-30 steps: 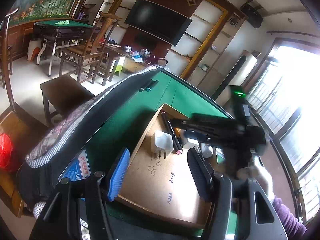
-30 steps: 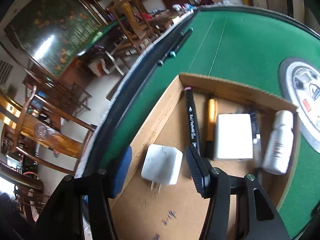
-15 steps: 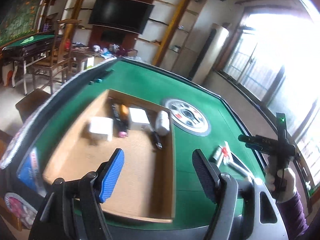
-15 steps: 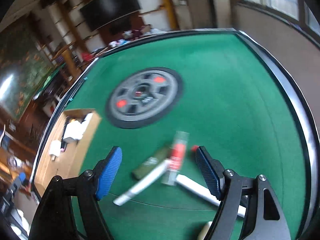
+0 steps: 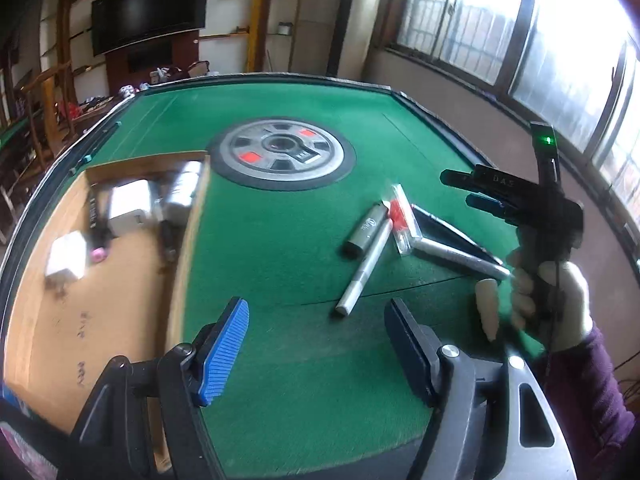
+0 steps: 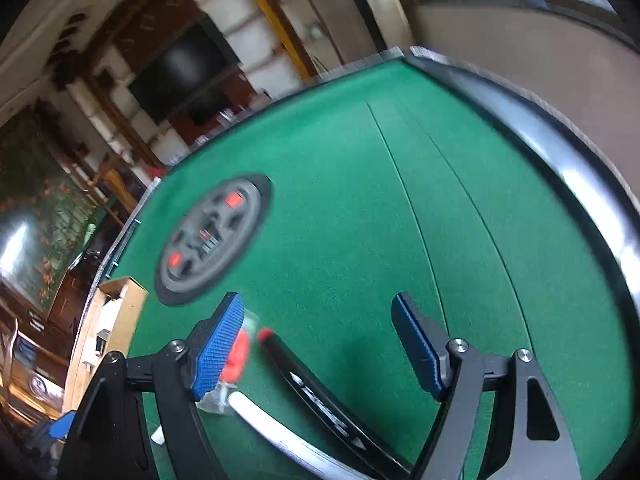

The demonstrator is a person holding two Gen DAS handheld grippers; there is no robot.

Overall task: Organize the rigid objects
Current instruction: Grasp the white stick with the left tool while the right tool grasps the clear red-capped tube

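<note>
Daylight pours through the windows (image 5: 520, 28) at upper right, blown out to white glare. Both fisheye views bend the table rim (image 6: 560, 152) and darken at the corners. Motion blur smears the cardboard box (image 5: 120, 220) and the right wrist view's centre disc (image 6: 212, 240); the far room stays dim

Green felt table (image 5: 280, 264) is showing a grey disc (image 5: 282, 152) with red patches; the blurred cardboard box (image 5: 48, 320) is looking tan, perhaps.
</note>
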